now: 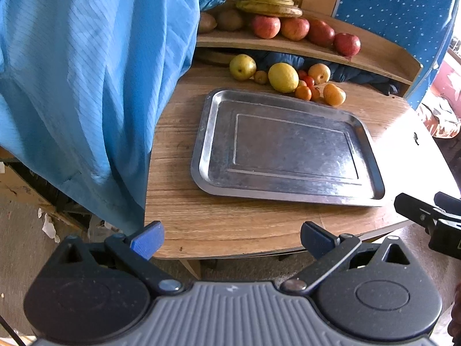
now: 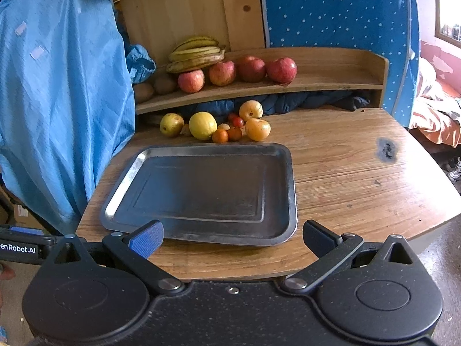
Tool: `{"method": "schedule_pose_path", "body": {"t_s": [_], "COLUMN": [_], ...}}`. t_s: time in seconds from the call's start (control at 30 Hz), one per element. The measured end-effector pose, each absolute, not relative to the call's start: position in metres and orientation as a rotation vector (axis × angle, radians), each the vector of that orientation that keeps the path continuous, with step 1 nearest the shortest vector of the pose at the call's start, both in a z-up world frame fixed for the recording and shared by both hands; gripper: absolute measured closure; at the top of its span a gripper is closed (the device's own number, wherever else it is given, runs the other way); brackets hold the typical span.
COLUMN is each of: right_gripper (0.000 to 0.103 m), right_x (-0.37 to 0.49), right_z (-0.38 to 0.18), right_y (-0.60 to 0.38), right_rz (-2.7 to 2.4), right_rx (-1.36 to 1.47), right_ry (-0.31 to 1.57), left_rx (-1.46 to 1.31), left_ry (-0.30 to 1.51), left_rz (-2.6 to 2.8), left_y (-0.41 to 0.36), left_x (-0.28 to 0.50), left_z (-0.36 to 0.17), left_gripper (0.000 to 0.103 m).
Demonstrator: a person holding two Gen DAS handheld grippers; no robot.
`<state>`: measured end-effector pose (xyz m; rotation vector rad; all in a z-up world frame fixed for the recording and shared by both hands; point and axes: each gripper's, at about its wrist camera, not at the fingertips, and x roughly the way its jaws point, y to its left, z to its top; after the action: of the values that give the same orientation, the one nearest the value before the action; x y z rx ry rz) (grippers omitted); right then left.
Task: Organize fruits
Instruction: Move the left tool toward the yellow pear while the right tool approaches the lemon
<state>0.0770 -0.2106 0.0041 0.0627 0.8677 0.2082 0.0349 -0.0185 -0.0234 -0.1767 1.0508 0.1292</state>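
Your left gripper [image 1: 232, 238] is spread wide with nothing between its blue pads; it hangs at the near edge of the wooden counter [image 1: 245, 225]. Your right gripper [image 2: 232, 238] is likewise spread wide and holds nothing, with its left finger over the near rim of the metal tray [image 2: 291, 201]. The tray lies flat on the counter directly ahead of both grippers, and its bed is bare. Beyond the far rim of the tray, a cluster of loose fruit rests on the counter: a greenish-yellow apple [image 2: 171, 124], a large lemon [image 2: 202, 125], two yellow-orange round fruits [image 2: 258, 129], two small oranges [image 2: 220, 136] and at least one small red tomato [image 2: 238, 121]. The lemon and the small oranges sit close together; whether they touch cannot be determined. Farther ahead and above the cluster, a curved wooden shelf [image 2: 331, 82] carries four red apples [image 2: 222, 72] in a row, a bunch of bananas [image 2: 197, 53] behind them, and two brown kiwis [image 2: 164, 84] at the left end. A blue garment [image 2: 57, 101] hangs to the left of both grippers, beside the left edge of the counter. In the left wrist view, part of your right gripper shows at the right edge.
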Motion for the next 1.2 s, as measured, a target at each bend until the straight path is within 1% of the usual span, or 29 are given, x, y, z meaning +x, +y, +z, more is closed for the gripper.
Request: {"method": "schedule_pose_path", "body": {"t_s": [0.53,0.97,1.2], "right_gripper": [0.000,0.001,0.001], "right_x": [0.141,0.206,0.228], "right_z": [-0.010,-0.009,-0.010], "right_y": [-0.241,-0.277,-0.288], "right_rz": [0.281,0.364,0.448], "right_rx": [0.035,-0.003,0.017], "right_ry": [0.914,0.851,0.827], "left_rx": [-0.236,-0.308,-0.317], "left_ry": [1.072,1.025,1.003], "left_rz": [0.173,0.269,0.349], "left_y": [-0.048,-0.072,-0.063], "left_x": [0.092,0.142,0.152], "left_z": [-0.032,-0.028,-0.019], "left_gripper": [0.001,0.001,0.001]}}
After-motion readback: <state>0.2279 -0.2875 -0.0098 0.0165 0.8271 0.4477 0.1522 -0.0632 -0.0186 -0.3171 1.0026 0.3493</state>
